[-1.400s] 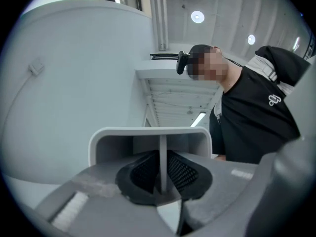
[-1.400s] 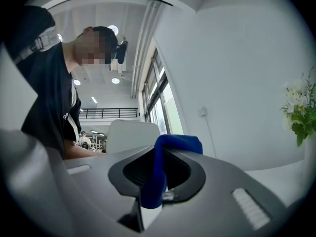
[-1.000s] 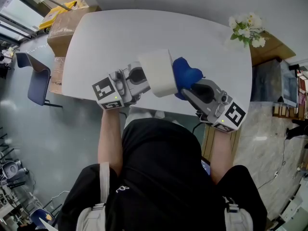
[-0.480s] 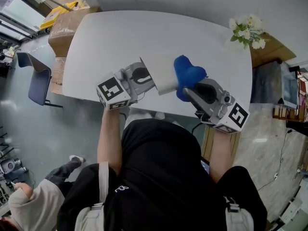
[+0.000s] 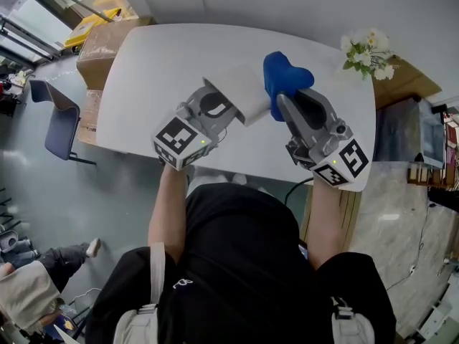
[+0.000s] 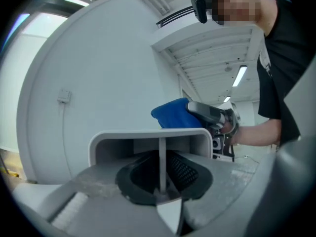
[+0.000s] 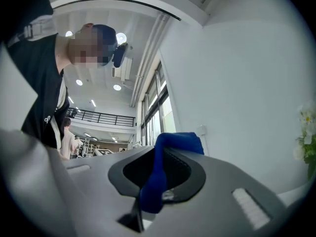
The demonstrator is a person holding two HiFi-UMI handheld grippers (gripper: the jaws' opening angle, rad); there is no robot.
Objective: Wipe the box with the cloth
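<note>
A small white box [image 5: 242, 92] is held above the white table [image 5: 158, 56], with my left gripper [image 5: 221, 104] shut on its near wall. In the left gripper view the box [image 6: 148, 142] shows its open side, and its thin wall stands clamped between the jaws. A blue cloth [image 5: 285, 76] is bunched in my right gripper [image 5: 285, 100], which is shut on it. The cloth touches the box's right side. From the right gripper view, a strip of the cloth [image 7: 160, 169] runs down between the jaws. The left gripper view also catches the cloth [image 6: 171, 113] and the right gripper [image 6: 213, 115] behind the box.
White flowers [image 5: 367, 49] stand at the table's far right corner, by a wooden cabinet [image 5: 409, 70]. A cardboard box [image 5: 107, 41] and a blue chair [image 5: 57, 117] are off the table's left end. A second person [image 5: 25, 292] is on the floor at lower left.
Both grippers moved away from the body and higher over the table. The box tilted and shows less of its side. The cloth rose along the box's right side. The bystander moved left.
</note>
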